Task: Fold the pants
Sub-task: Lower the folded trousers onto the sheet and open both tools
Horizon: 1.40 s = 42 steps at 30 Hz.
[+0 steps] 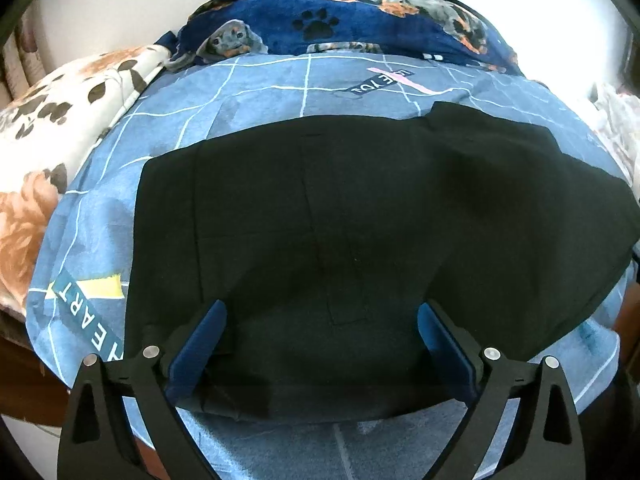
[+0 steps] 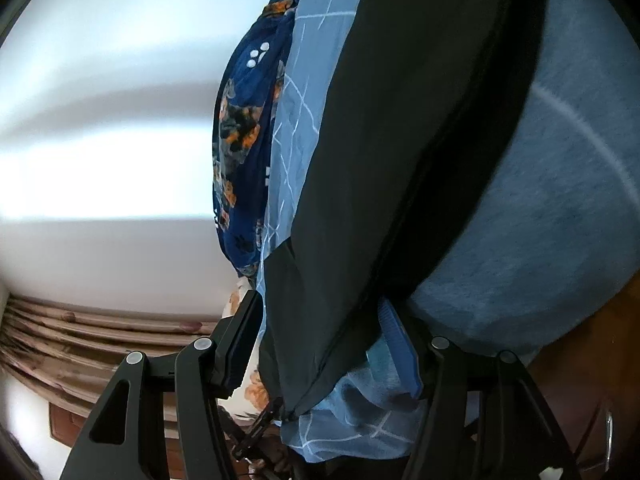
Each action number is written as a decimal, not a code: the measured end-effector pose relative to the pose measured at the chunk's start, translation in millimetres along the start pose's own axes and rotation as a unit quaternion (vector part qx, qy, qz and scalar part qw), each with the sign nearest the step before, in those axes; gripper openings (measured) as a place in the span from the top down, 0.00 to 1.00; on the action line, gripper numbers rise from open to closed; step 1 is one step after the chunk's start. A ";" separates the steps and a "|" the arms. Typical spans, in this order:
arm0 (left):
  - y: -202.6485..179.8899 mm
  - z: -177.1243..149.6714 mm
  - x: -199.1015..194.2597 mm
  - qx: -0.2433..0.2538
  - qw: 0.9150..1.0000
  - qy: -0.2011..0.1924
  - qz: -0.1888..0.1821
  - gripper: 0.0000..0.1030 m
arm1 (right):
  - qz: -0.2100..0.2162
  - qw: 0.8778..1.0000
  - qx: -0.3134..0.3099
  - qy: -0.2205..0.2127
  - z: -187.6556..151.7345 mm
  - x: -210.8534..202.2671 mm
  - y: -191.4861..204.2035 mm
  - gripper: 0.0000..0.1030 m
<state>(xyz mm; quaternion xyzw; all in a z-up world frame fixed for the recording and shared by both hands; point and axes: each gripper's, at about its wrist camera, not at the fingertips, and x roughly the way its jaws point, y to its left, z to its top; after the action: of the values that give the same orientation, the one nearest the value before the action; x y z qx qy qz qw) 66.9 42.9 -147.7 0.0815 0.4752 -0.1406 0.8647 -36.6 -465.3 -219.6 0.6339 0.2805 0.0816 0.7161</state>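
— Blue pads of my left gripper (image 1: 322, 346) are standing wide apart right under the lens, one on either side of the near hem of the pants (image 1: 360, 220), gripping nothing.

— Where are the pants lying?

— They are lying as a flat black slab on the blue bedsheet (image 1: 248, 92), close to the bed's near edge, with the long axis running left to right across my left view. The cloth is sitting straight ahead of and below the open jaws, so I am judging the left hand best placed for the next fold.

— And the right side?

— My right gripper (image 2: 324, 344) is sitting about half open with the black cloth's edge, and some bedsheet, passing between its pads; whether they are truly pinching I cannot tell. Its view is rolled sideways. The black fabric is swallowing seams and layers, and the far right end is running out of view.
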 end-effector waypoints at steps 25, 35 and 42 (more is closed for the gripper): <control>-2.8 -2.0 1.9 0.007 1.000 -0.006 -0.014 0.01 | -0.052 0.998 -0.020 0.032 -8.0 21.4 5.9 0.94; -0.2 -2.6 0.8 0.013 1.000 -0.007 -0.021 0.01 | -0.088 0.995 -0.025 0.032 -24.5 7.7 1.9 0.97; -1.2 -3.2 1.0 0.015 1.000 -0.007 -0.017 0.00 | -0.033 0.998 0.037 0.035 -11.8 -3.4 -20.8 0.90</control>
<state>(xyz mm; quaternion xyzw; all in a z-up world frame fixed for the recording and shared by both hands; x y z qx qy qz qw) 64.5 42.5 -150.2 0.0851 0.4688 -0.1629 0.8640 -50.3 -460.5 -238.8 0.6473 0.3292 0.0700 0.6840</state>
